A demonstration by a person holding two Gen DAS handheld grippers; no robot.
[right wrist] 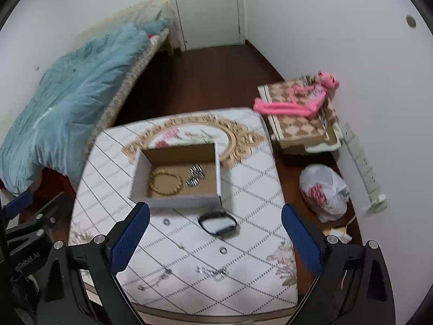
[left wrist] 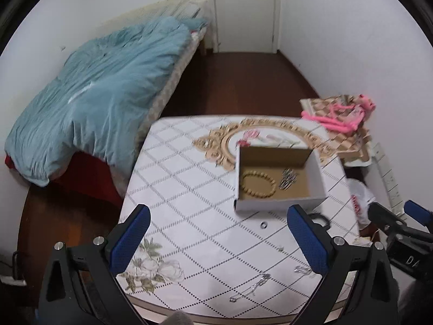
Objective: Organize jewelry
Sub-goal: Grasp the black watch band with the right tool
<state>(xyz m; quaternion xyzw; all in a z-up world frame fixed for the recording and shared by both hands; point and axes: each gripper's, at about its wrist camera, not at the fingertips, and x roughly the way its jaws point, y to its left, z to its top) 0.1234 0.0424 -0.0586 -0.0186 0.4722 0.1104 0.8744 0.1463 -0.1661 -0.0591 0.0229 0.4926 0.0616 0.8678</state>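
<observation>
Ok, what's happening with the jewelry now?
Left gripper, right gripper open, empty. Bead bracelet in cardboard box. Black wristband, rings on table. Nothing blocking.

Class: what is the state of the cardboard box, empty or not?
Not empty. The cardboard box holds a beaded bracelet and a silver piece on its floor.

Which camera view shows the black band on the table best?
The right wrist view shows the black band best: its whole loop lies in the open, just in front of the cardboard box. In the left wrist view only a small part shows, because the left tool's right finger hides the rest.
</observation>
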